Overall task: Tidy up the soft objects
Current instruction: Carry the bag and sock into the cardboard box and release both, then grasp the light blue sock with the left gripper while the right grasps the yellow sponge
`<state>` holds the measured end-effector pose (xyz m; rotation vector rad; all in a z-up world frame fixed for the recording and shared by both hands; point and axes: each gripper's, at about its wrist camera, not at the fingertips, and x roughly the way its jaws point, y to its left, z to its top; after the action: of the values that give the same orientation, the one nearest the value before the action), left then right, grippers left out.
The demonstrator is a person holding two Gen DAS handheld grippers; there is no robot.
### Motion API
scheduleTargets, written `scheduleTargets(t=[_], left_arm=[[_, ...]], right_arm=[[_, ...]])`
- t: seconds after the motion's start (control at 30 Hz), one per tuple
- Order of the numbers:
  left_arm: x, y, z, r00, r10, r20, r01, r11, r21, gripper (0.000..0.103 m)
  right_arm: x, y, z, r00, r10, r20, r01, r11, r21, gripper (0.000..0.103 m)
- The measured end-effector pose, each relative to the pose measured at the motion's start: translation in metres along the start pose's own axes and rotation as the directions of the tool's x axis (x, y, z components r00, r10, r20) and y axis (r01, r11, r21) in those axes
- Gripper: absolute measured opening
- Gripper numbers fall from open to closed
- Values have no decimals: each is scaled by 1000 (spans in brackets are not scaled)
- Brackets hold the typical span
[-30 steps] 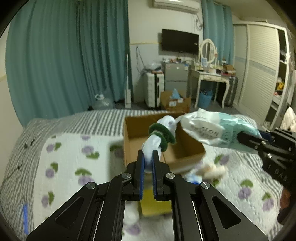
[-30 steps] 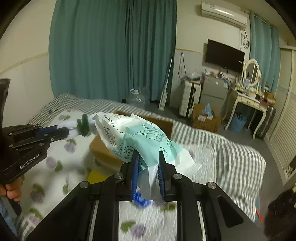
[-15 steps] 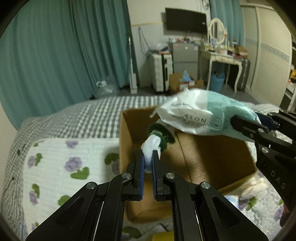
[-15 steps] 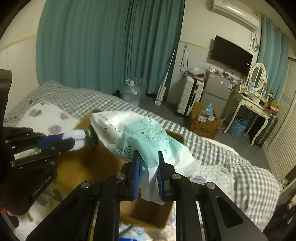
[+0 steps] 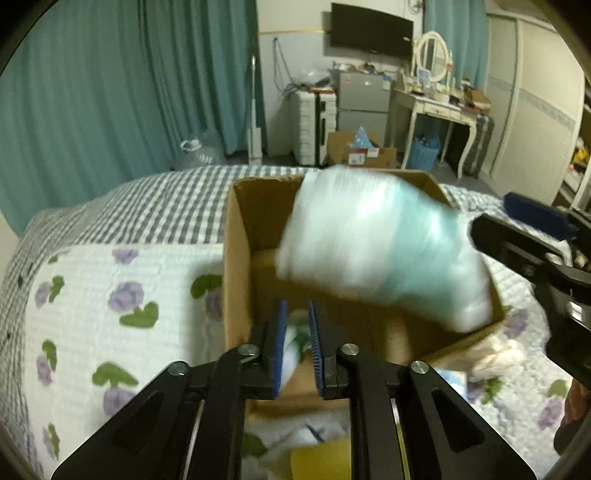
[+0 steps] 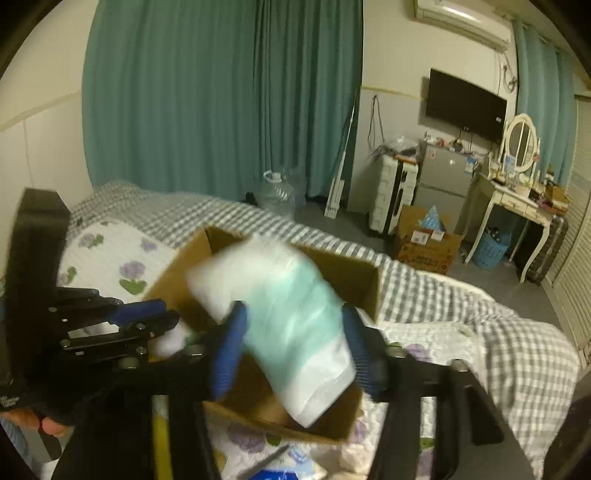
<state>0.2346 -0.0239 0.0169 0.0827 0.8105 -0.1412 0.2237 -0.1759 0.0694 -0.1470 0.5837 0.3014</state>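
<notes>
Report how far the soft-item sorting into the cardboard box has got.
Done: nothing clearly settled inside the cardboard box. In hand: the right hand-held gripper has opened, and the blurred white-and-teal pack is dropping into the box; the left hand-held gripper, open, has a white-and-green soft item between its pads over the box. Left: a cream soft item and a yellow object on the bed beside the box.

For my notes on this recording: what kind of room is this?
Most likely a bedroom: a bed with a grey-checked and flower-print quilt, a white dressing table with an oval mirror, and a wall-mounted black television.
</notes>
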Motion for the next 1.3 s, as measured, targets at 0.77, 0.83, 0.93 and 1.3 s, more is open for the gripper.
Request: scheduleTargets(t=[0.77, 0.83, 0.93, 1.3], left_arm=[[-113, 20, -91, 994, 60, 94, -61, 998, 6, 102], [-90, 24, -105, 995, 88, 45, -87, 996, -9, 102], [-59, 35, -124, 993, 119, -17, -120, 992, -40, 98], [-10, 51, -142, 986, 94, -137, -108, 990, -96, 61]], right_arm=[[-123, 64, -54, 997, -23, -77, 17, 997, -80, 103], [-98, 68, -73, 992, -34, -121, 24, 996, -81, 103], [-58, 69, -94, 982, -30, -187, 19, 998, -60, 103], [36, 74, -130, 939, 92, -330, -78, 995, 55, 86]])
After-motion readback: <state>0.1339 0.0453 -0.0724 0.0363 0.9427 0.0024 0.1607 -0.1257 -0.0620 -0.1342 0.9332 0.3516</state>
